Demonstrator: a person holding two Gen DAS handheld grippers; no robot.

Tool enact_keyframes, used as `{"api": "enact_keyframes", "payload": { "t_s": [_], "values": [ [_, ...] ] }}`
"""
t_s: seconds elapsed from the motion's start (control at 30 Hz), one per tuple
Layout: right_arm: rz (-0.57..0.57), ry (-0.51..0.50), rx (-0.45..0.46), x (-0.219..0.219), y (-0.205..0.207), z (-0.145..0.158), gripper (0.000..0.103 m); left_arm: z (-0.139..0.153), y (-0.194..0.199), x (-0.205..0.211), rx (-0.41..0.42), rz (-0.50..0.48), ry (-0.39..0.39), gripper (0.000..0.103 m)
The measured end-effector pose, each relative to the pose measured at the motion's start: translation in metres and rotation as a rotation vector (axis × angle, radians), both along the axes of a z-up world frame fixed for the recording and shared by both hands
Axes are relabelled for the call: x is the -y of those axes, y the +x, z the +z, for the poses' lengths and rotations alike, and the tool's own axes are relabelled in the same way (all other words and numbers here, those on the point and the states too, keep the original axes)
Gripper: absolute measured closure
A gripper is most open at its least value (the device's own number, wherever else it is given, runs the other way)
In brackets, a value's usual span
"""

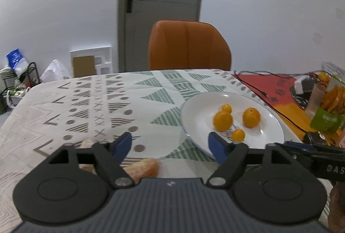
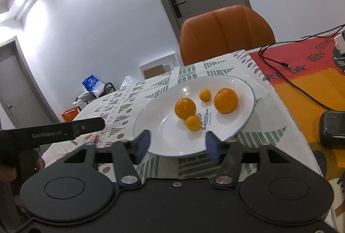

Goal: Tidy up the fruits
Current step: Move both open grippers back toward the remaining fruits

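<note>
Sitting on white plate (image 2: 243, 125), four glossy oranges (image 2: 225, 100), both tongs (image 2: 176, 146) spread, empty.

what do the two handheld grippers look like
Both are alike: the left gripper and the right gripper each have two blue padded fingers on black linkage arms with silver pivot pins, and round black housings. White lettering marks each gripper's side. No cables or sleeves show.

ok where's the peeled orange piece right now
In the left wrist view the peeled orange piece lies on the patterned tablecloth, off the white plate, just below the left gripper and its left finger.
</note>
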State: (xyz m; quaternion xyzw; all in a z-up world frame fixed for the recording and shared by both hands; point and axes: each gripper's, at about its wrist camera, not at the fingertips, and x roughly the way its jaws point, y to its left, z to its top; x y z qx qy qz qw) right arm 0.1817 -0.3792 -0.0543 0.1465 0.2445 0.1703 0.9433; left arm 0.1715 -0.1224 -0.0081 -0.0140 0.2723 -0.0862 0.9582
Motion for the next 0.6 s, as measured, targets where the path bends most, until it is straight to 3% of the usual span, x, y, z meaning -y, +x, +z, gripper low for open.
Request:
{"api": "enact_keyframes", "payload": {
  "t_s": [0.03, 0.1, 0.2, 0.3, 0.6],
  "values": [
    [-0.002, -0.005, 0.003, -0.002, -0.001, 0.001, 0.037, 0.000, -0.002, -0.003, 0.004, 0.012, -0.004, 0.022],
    [-0.012, -0.015, 0.012, -0.005, -0.004, 0.002, 0.017, 0.001, -0.005, -0.009, 0.010, 0.031, -0.008, 0.019],
    [-0.022, -0.034, 0.036, -0.010, -0.007, 0.004, 0.006, 0.001, -0.009, -0.018, 0.011, 0.054, -0.012, 0.013],
    [-0.007, -0.045, 0.043, -0.017, -0.009, 0.006, 0.000, 0.000, -0.014, -0.027, 0.012, 0.073, -0.021, 0.009],
    [0.027, -0.072, 0.041, -0.043, -0.013, 0.007, 0.000, -0.001, -0.029, -0.056, 0.008, 0.133, -0.038, 0.006]
  ]
}}
